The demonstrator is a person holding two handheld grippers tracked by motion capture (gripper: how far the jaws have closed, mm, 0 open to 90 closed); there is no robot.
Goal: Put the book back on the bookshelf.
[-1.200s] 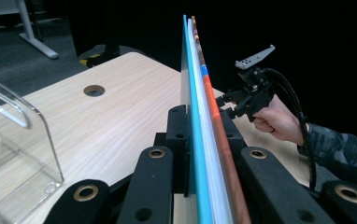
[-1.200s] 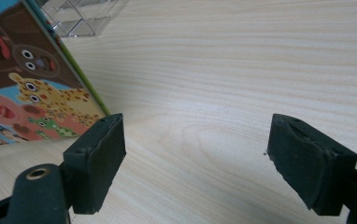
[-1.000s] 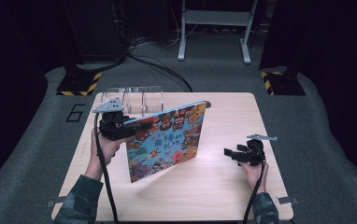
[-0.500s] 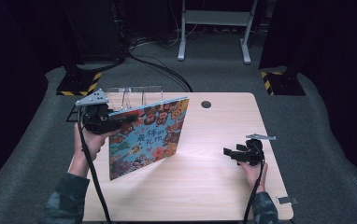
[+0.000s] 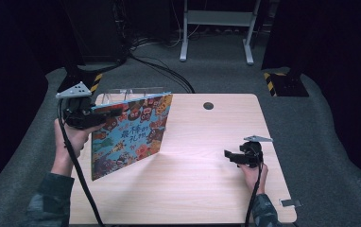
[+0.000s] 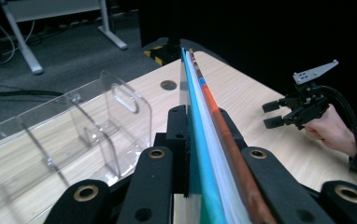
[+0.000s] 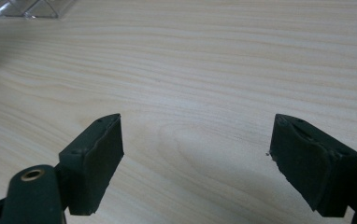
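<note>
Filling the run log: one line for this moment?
left gripper: shut on picture book | book: lifted by clear rack | right gripper: open, empty

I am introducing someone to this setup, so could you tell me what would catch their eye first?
Most striking is the colourful picture book, lifted at the table's left side and clamped at its edge by the left gripper. Just behind it, at the far left edge, stands a clear acrylic rack. The right gripper rests open and empty near the right edge of the wooden table.
</note>
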